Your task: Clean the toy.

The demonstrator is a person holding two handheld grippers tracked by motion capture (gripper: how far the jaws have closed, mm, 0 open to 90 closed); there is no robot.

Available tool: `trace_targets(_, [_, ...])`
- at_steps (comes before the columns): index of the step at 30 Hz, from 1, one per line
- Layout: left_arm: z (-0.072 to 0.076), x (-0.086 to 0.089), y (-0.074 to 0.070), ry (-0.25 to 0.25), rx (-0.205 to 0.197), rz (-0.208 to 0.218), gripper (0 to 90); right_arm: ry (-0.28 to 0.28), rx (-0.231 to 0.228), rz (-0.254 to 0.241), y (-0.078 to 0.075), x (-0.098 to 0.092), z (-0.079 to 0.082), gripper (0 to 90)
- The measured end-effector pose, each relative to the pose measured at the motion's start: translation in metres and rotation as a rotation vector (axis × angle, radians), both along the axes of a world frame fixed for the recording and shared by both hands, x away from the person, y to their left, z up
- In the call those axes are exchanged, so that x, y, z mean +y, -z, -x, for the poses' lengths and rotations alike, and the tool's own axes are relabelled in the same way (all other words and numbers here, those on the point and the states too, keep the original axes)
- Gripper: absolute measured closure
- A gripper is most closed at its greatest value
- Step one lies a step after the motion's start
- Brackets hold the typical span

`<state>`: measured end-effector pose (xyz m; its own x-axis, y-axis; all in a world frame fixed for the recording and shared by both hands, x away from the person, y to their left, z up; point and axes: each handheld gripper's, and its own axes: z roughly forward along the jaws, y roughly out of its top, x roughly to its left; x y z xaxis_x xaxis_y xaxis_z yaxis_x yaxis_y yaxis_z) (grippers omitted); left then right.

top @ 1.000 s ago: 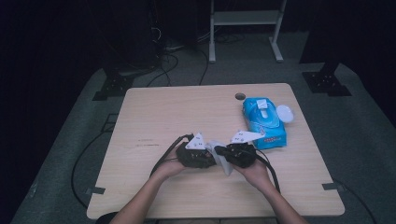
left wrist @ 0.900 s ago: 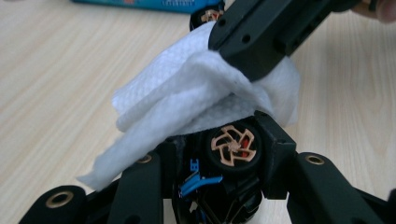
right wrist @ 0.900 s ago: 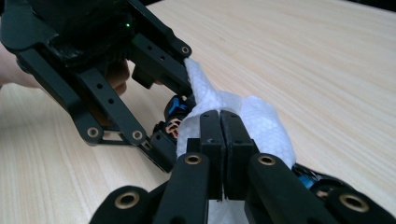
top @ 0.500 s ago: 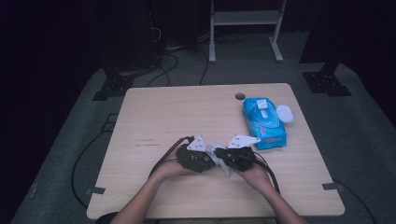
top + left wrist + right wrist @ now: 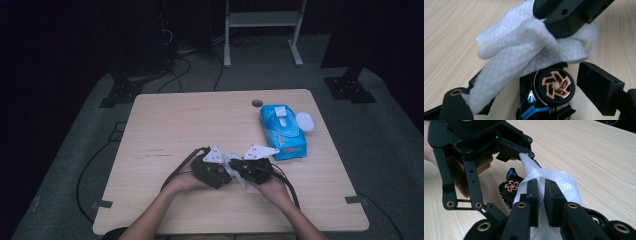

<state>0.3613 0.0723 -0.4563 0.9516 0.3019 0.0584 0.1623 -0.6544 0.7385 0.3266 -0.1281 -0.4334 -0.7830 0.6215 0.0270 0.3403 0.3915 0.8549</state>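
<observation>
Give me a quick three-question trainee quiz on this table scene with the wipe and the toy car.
1. True or false: the right gripper is pinching the white textured wipe.
2. What stands between the left gripper's jaws?
A. a black toy car with copper-spoked wheels
B. a metal spoon
C. a glass bottle
3. What lies at the light wooden table's far right?

Key: 1 true. 2 A; the jaws have just been opening and stand off it. 3 The blue wet-wipe pack, lid open.
</observation>
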Motion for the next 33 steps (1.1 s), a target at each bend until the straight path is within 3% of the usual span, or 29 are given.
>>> trace_targets(4, [0.003, 0.003, -0.001, 0.027, -0.044, -0.024, 39.5, -0.005, 0.016, -0.007, 0.000, -0.001, -0.001, 85.8])
trace_targets(7, [0.002, 0.006, -0.003, 0.029, -0.040, -0.012, 48.9, 0.016, 0.018, 0.014, -0.003, -0.006, -0.003, 86.2])
trace_targets(13, [0.002, 0.006, -0.004, 0.024, -0.033, 0.001, 50.1, 0.051, 0.030, 0.009, -0.003, -0.017, -0.007, 86.6])
trace_targets(17, [0.002, 0.005, -0.004, 0.017, -0.044, -0.010, 53.9, -0.002, 0.044, -0.007, -0.004, -0.004, -0.001, 86.7])
trace_targets(20, [0.002, 0.006, -0.004, 0.009, -0.037, 0.004, 56.3, -0.018, 0.032, 0.014, -0.005, 0.001, 0.000, 86.7])
trace_targets(25, [0.002, 0.007, -0.004, 0.007, -0.035, 0.005, 56.5, 0.078, 0.015, 0.046, -0.007, -0.022, -0.009, 87.0])
trace_targets(27, [0.002, 0.007, -0.004, 0.008, -0.035, 0.005, 56.5, 0.110, 0.031, 0.030, -0.007, -0.030, -0.011, 87.1])
trace_targets(30, [0.002, 0.006, -0.004, 0.006, -0.032, 0.007, 56.4, 0.094, 0.039, 0.014, -0.006, -0.027, -0.010, 87.1])
trace_targets(33, [0.002, 0.005, -0.003, 0.012, -0.029, 0.007, 55.6, 0.029, 0.056, -0.004, -0.004, -0.014, -0.006, 87.0])
